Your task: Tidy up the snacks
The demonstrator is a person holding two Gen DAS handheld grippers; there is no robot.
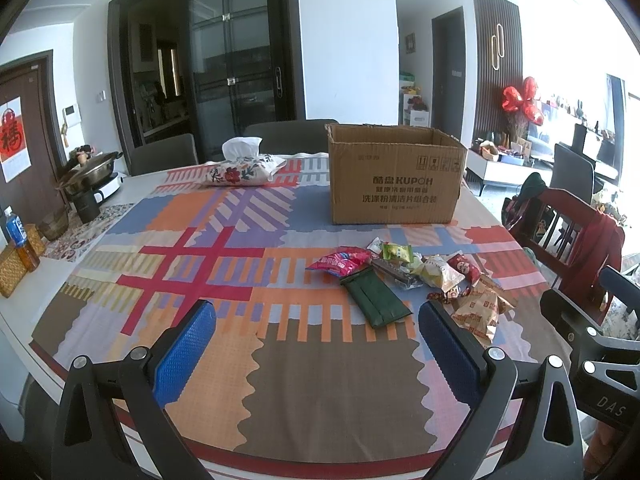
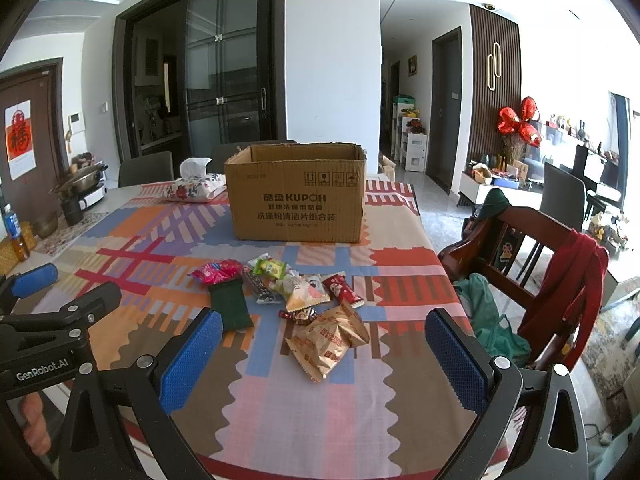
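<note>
A loose heap of snack packets (image 2: 304, 300) lies on the tabletop (image 2: 320, 412), straight ahead of the right tongs (image 2: 324, 360) and ahead-right of the left tongs (image 1: 316, 344). It mixes a pink-red bag (image 2: 218, 271), a flat dark green pouch (image 2: 230, 304), a lime-green packet (image 2: 270, 267), a red wrapper (image 2: 342, 288) and crinkled brown packets (image 2: 326, 338) nearest the right tongs. Beyond the heap stands an open cardboard box (image 2: 298, 196), with a floral tissue pouch (image 2: 196, 188) to its left. Both tongs stand spread apart, holding nothing, above the patchwork cloth.
</note>
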